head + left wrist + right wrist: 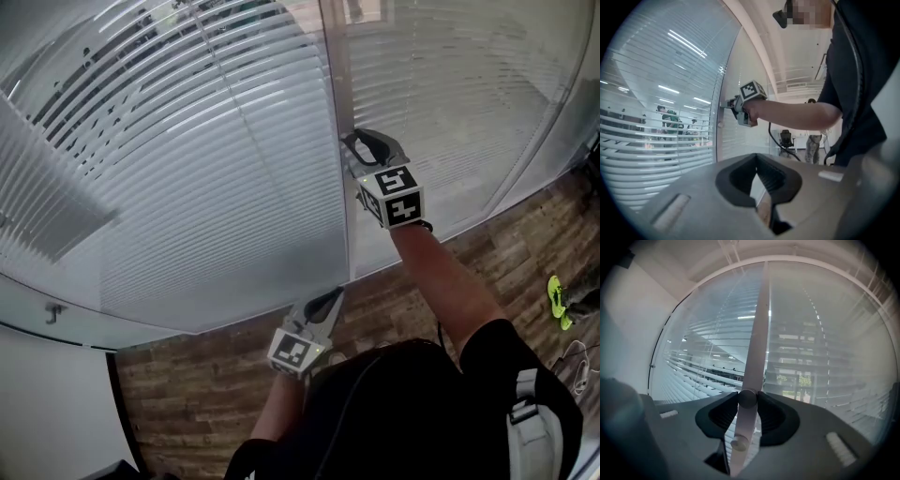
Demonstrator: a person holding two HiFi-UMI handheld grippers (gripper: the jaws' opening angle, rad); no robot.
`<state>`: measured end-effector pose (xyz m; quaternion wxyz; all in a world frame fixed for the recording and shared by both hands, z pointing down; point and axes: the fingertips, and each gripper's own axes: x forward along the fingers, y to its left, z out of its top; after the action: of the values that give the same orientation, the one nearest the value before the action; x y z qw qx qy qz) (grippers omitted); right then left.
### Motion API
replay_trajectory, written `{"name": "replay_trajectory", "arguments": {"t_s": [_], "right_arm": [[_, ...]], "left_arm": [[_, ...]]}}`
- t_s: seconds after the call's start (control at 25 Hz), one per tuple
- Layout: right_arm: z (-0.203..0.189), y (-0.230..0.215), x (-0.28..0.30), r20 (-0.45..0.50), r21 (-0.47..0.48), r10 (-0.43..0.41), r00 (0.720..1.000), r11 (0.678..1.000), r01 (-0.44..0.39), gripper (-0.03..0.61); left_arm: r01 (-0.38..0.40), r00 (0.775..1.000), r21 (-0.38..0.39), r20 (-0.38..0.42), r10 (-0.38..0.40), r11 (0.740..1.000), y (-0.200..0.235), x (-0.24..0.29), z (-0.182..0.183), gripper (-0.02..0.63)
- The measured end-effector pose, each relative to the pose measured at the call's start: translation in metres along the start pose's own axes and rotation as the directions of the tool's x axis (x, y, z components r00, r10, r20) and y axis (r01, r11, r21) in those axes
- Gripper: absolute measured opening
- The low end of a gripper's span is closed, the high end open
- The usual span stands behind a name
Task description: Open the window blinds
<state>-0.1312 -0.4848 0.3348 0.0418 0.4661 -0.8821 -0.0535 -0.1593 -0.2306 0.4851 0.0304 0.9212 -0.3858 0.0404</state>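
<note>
1. I'm working in an office: glass partition walls [450,103] carry slatted blinds [187,141].
2. Through the glass I see ceiling strip lights [686,42] and people [670,124].
3. A swivel office chair [786,138] stands farther back, and the floor [206,375] is wood-look.

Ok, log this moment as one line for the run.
right gripper: jaws shut on knob on window frame | left gripper: held low, jaws shut, empty | blinds: lowered

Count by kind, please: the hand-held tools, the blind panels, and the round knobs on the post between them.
Tools: 2 (left tool, right tool)
Blind panels: 2 (left blind, right blind)
Knobs: 2 (gripped knob, lower knob)
Total: 6
</note>
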Motion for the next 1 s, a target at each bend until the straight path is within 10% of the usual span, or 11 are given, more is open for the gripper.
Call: {"name": "replay_trajectory", "arguments": {"t_s": [0.4, 1.0], "right_arm": [[0.0041, -0.0019, -0.0003, 0.027, 0.196, 0.01, 1.0, 0.98, -0.015, 0.135], [0.0056, -0.0003, -0.0019, 0.051, 0.208, 0.031, 0.998, 0.977, -0.041, 0.146]], "left_arm": [[-0.003, 1.0, 0.004, 0.001, 0.003, 1.0, 0.0006, -0.0025, -0.0029, 0.005], [-0.014, 1.0, 0.008, 0.002, 0.014, 1.0, 0.0031, -0.0057, -0.0044, 0.005]]}}
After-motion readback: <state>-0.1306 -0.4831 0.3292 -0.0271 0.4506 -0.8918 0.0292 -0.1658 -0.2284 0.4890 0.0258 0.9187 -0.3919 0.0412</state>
